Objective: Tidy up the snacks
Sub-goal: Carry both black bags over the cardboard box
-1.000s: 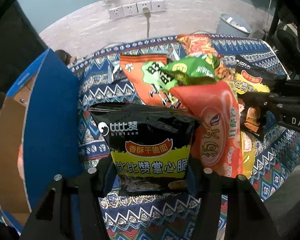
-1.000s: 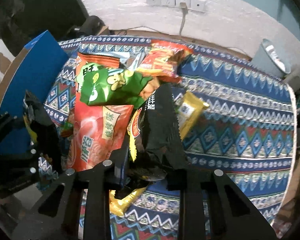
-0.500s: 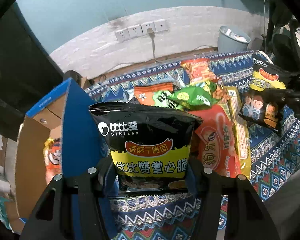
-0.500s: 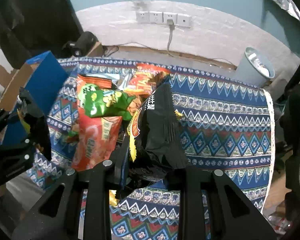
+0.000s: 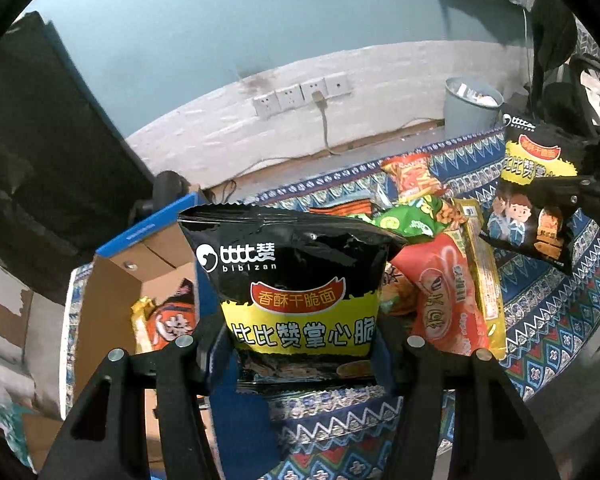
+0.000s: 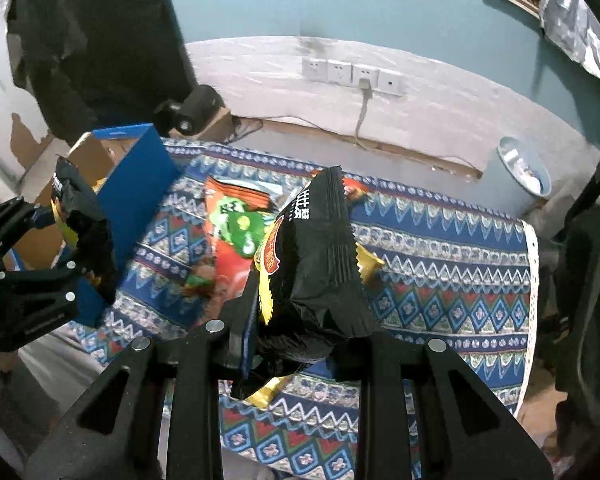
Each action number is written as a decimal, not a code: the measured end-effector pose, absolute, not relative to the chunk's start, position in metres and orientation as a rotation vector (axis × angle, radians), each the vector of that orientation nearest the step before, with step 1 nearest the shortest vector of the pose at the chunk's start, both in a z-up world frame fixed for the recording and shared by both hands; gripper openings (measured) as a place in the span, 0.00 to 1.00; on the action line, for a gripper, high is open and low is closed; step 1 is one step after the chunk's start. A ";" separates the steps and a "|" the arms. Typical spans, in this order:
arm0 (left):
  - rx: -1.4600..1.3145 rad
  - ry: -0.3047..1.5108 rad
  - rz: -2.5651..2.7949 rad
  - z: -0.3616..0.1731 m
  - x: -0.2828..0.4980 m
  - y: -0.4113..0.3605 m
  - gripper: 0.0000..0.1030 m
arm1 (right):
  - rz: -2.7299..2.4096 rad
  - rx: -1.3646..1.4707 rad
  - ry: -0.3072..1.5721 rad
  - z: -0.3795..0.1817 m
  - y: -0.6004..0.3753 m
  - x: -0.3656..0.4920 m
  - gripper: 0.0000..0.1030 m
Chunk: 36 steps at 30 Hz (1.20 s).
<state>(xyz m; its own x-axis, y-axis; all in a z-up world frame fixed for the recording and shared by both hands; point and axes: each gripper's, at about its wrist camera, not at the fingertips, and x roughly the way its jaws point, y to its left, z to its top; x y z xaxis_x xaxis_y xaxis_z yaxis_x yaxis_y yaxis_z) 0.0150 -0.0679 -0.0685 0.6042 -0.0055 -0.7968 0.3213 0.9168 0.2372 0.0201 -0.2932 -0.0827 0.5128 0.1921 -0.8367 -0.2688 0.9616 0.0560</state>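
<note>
My left gripper (image 5: 302, 350) is shut on a black and yellow noodle snack bag (image 5: 296, 288), held flat across its width above the patterned cloth. My right gripper (image 6: 296, 340) is shut on a second black snack bag (image 6: 316, 260), pinched edge-on. That second bag (image 5: 534, 192) hangs at the right of the left wrist view. The left gripper with its bag (image 6: 80, 216) shows at the left of the right wrist view, over the blue cardboard box (image 6: 136, 184). A pile of red, green and orange snack bags (image 5: 432, 264) lies on the cloth.
The open blue box (image 5: 148, 236) holds an orange snack bag (image 5: 168, 324). The patterned cloth (image 6: 440, 264) covers the table. Behind it are a white wall with sockets (image 6: 352, 74), a plugged cable and a grey bin (image 6: 522, 168). A dark object (image 6: 192, 108) sits beyond the box.
Both grippers have risen with their bags still gripped, and both views now tilt up to show more wall. The box's inside has come into the left wrist view.
</note>
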 end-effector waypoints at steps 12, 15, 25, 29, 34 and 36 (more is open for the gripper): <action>0.310 0.885 -0.174 -0.046 0.009 -0.029 0.57 | 0.377 -0.115 0.959 -0.060 -0.242 0.022 0.24; 0.296 0.879 -0.158 -0.043 0.011 -0.018 0.57 | 0.405 -0.124 0.950 -0.055 -0.225 0.025 0.24; 0.234 0.888 -0.084 -0.041 0.018 0.032 0.57 | 0.492 -0.152 0.950 -0.052 -0.170 0.038 0.24; 0.212 0.898 -0.054 -0.043 0.021 0.053 0.57 | 0.523 -0.166 0.951 -0.051 -0.147 0.041 0.24; 0.186 0.905 -0.019 -0.045 0.021 0.076 0.57 | 0.564 -0.181 0.949 -0.049 -0.118 0.045 0.24; 0.181 0.906 0.000 -0.047 0.022 0.086 0.57 | 0.578 -0.186 0.950 -0.049 -0.108 0.047 0.24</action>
